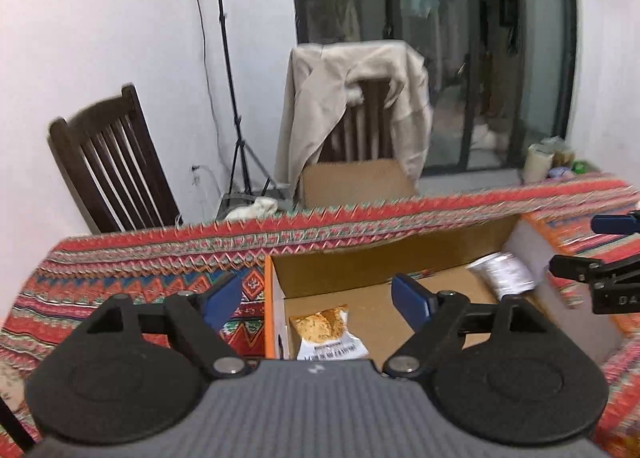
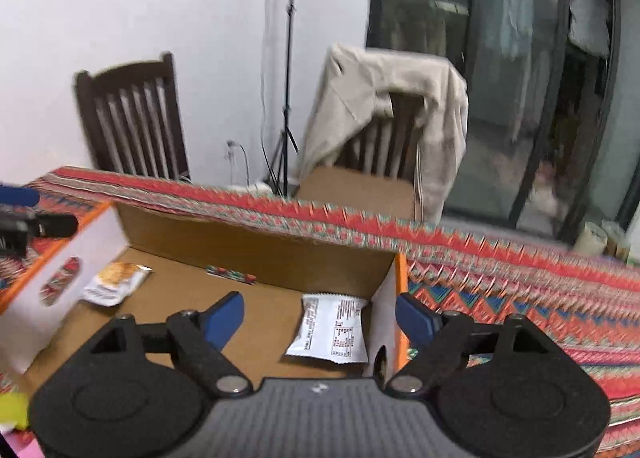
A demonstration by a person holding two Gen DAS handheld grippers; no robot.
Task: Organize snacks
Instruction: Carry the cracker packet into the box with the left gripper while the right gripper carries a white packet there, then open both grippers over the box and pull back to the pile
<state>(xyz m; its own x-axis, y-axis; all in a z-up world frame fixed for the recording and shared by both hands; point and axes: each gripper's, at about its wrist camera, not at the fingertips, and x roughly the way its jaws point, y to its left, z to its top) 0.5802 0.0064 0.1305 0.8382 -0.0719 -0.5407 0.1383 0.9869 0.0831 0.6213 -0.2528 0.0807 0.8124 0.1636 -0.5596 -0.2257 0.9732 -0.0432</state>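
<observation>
An open cardboard box (image 1: 360, 258) with orange and white outer walls sits on the patterned tablecloth; it also shows in the right wrist view (image 2: 256, 246). A snack packet with a golden biscuit picture (image 1: 330, 332) lies at the box's left end, also seen in the right wrist view (image 2: 114, 282). A white printed packet (image 2: 330, 332) lies at the right end, also seen in the left wrist view (image 1: 504, 268). My left gripper (image 1: 320, 300) is open and empty above the left end. My right gripper (image 2: 320, 318) is open and empty above the right end.
The red patterned tablecloth (image 1: 140, 270) covers the table around the box. Two dark wooden chairs (image 1: 112, 162) stand behind the table, one draped with a beige jacket (image 1: 352, 98). A light stand (image 1: 236, 98) is by the wall. Jars (image 1: 540, 160) stand at the far right.
</observation>
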